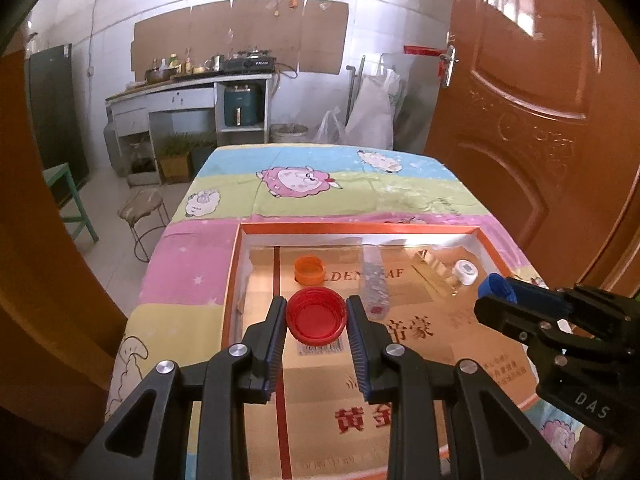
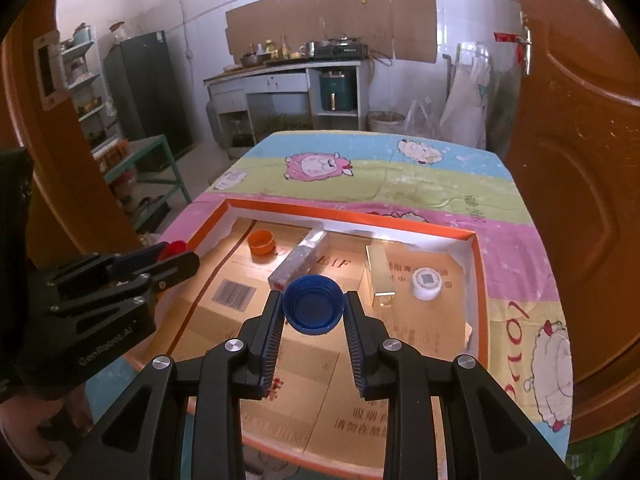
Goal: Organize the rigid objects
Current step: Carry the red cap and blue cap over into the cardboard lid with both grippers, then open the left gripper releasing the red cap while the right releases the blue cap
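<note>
Over the shallow orange-rimmed cardboard tray (image 1: 234, 264), two caps held ready.
Both look light, stiff, slick plastic, best pinched across the rim: the left gripper (image 1: 317, 322) fingers, narrowly parted, clamp the round red plastic cap (image 1: 316, 317) at centre frame; the right gripper (image 2: 313, 310) likewise clamps the round blue plastic cap (image 2: 313, 304).

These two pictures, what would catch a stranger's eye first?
Two bright bottle caps held up over a shallow orange-rimmed box: the left gripper clamps a red cap, the right gripper a blue cap. Inside the box lie an orange cap at the far left, a clear plastic case, a gold box and a small white jar. Underneath is a tablecloth with cartoon sheep.
</note>
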The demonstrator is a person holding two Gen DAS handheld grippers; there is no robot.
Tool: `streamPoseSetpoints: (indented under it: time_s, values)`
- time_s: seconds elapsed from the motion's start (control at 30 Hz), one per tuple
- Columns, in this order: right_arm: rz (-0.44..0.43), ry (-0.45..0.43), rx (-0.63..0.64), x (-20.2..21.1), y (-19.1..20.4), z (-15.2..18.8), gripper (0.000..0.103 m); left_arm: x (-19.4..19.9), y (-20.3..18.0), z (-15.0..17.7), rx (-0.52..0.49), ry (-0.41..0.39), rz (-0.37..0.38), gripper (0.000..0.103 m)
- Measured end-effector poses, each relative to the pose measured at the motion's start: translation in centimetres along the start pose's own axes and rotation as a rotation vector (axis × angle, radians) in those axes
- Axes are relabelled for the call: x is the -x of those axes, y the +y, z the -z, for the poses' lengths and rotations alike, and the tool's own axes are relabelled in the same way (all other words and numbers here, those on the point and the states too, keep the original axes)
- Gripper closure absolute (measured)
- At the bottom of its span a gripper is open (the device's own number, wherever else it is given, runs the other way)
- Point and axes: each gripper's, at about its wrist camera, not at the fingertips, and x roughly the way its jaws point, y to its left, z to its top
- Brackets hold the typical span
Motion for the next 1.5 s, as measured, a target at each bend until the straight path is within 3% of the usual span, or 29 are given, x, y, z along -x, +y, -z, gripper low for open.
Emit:
streamPoseSetpoints:
  time_s: [0.87,1.5]
  values:
    - [0.015,0.151,0.038,-7.8,-0.5,-1.4,0.072,-5.8,1.4,-0.8,0.019,0.118,-0.02,0.073]
    - [0.005,0.201,0.025,-10.0,-0.6,-1.1,0.072,-7.8,2.5,-0.3,0.061,0.174,0.006,0.073]
